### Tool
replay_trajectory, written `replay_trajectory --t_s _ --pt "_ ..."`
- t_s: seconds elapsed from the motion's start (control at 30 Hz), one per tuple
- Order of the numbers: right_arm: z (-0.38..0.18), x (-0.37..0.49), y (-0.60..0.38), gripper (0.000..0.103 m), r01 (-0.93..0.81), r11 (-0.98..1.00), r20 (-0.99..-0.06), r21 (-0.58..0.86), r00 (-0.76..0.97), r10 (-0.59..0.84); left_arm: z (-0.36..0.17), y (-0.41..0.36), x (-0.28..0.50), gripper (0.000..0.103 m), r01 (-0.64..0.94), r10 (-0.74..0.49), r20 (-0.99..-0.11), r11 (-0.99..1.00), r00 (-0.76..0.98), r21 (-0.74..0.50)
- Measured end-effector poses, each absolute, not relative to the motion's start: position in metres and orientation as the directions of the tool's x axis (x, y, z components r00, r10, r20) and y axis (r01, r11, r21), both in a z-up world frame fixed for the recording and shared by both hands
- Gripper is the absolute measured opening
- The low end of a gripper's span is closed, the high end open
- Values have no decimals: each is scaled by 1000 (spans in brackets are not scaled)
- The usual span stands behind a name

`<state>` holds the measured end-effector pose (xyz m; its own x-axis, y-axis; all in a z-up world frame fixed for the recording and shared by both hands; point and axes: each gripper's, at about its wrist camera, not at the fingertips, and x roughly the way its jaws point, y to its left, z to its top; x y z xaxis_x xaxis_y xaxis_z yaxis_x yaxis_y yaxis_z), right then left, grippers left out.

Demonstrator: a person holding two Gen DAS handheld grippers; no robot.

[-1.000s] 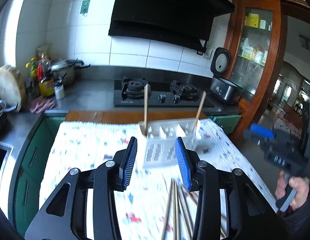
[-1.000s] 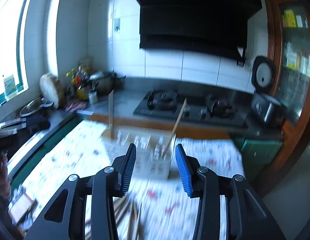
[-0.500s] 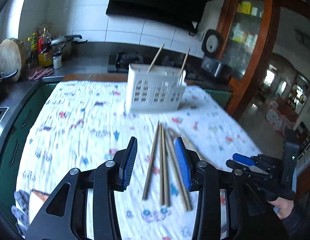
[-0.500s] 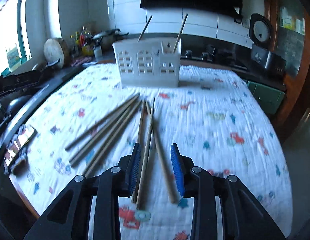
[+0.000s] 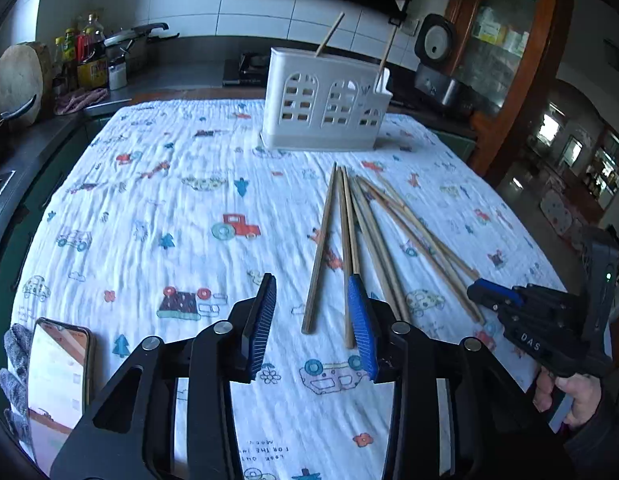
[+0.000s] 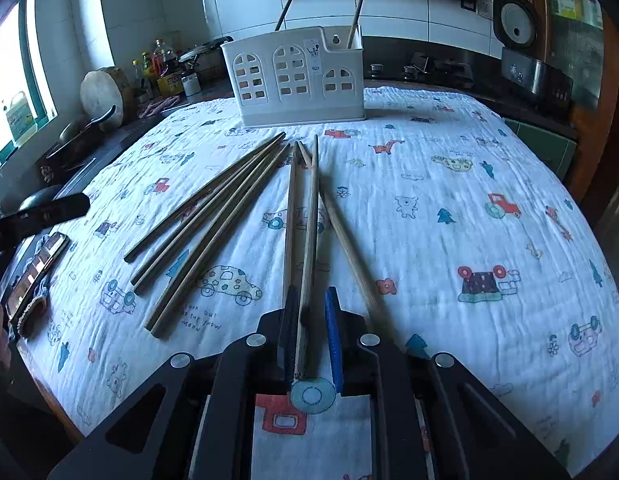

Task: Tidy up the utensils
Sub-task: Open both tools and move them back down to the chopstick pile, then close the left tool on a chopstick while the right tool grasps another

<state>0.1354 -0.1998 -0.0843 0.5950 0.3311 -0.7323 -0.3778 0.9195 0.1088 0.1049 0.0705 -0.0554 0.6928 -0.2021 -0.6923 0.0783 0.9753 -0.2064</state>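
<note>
The right gripper (image 6: 311,304) sits low over the table with its jaws drawn narrow around the near end of one chopstick (image 6: 309,240); a small gap shows on the blue-padded side, so firm contact on both pads cannot be confirmed. A second chopstick (image 6: 290,216) runs just beside the dark finger, its near end hidden behind that finger.

The left gripper (image 5: 311,292) hovers with jaws spread wide, holding nothing. One chopstick end lies between its fingers on the printed cloth (image 5: 149,208); another disappears behind the right-hand blue pad.

The remaining loose chopsticks (image 6: 213,216) fan out across the cloth, some overlapping so the exact count is uncertain. Beyond them, near the far table edge, stands the white utensil holder (image 6: 297,80) with two sticks upright in it; its interior compartments are not visible. A phone (image 5: 57,376) lies at the left table edge, partly cut off.
</note>
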Motion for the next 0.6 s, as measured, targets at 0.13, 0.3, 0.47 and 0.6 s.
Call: replay_trajectory --t_s 0.13,0.3,0.47,0.6 --pt "-91 138 -198 11 -371 922 -741 116 586 329 -67 67 114 26 89 -214 -712 974 668 -210" --pt "-92 139 -195 10 -372 924 -746 90 590 310 -77 57 130 24 115 -229 -728 972 646 -204" --pt "-93 138 -192 9 -374 925 -746 65 597 294 -90 52 148 21 109 -230 -747 972 624 -208" --pt "-94 138 -195 7 -370 926 -738 75 604 301 -99 48 157 17 111 -232 -759 972 608 -208"
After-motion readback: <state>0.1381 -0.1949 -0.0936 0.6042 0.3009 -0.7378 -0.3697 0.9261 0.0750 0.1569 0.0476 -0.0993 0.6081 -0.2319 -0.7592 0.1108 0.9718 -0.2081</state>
